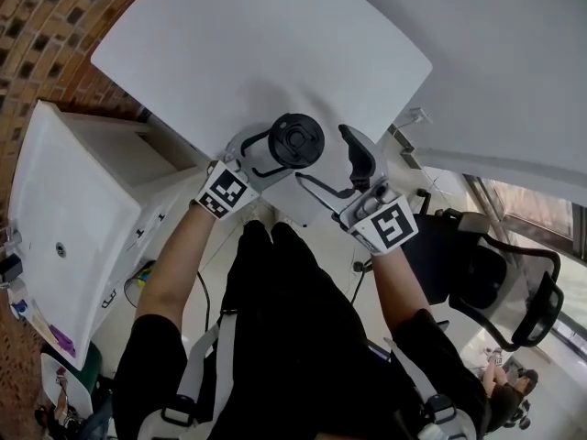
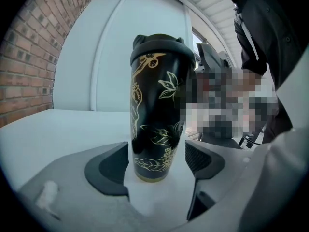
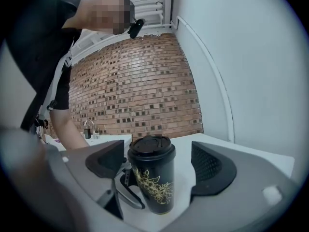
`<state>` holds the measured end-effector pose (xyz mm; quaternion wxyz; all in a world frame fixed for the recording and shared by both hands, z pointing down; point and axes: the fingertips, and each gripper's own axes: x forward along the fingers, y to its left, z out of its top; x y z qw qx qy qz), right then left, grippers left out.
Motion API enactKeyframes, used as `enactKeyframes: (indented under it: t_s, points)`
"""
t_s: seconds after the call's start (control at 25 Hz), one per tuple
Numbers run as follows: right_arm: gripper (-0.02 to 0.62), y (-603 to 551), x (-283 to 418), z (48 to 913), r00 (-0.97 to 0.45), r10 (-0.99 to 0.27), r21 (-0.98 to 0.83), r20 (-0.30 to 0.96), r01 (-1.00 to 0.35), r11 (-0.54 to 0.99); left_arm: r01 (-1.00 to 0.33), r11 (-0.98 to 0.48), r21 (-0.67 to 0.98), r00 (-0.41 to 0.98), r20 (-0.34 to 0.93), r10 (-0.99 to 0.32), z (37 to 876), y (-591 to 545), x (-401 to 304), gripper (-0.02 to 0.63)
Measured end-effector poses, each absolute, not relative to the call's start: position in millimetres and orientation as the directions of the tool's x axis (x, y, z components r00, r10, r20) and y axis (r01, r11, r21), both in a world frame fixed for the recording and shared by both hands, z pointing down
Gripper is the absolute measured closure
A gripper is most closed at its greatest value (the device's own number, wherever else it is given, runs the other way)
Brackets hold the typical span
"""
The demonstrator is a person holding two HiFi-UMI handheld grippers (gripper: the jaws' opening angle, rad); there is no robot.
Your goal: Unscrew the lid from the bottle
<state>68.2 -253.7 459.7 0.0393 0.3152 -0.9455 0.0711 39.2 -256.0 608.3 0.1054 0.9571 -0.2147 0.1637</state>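
- My left gripper is released, its jaws straddling the foot of the bottle. One pad sits right at its side; the other shows a thin gap.
- My right gripper is spread wide and grips nothing. The bottle stands past its pads, with space either side.
- The bottle stands upright near the table edge, its black lid on.
- From the right gripper view, part of my left gripper lies just behind the bottle.
- A brick wall stands beyond the table, a white cabinet to my left, and an office chair to my right.
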Motion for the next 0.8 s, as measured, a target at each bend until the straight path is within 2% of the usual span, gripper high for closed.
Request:
enactKeyframes:
  t_s: [0.32, 0.8]
  points:
    - [0.161, -249, 73, 472, -0.782, -0.608, -0.109, 0.139, -0.622, 0.776, -0.405, -0.905, 0.131, 0.873, 0.351, -0.34, 616, -260, 47, 0.229]
    - [0.152, -253, 44, 472, -0.777, -0.613, -0.109, 0.142, -0.628, 0.77, -0.344, -0.931, 0.121, 0.9, 0.325, -0.29, 612, -265, 55, 0.23]
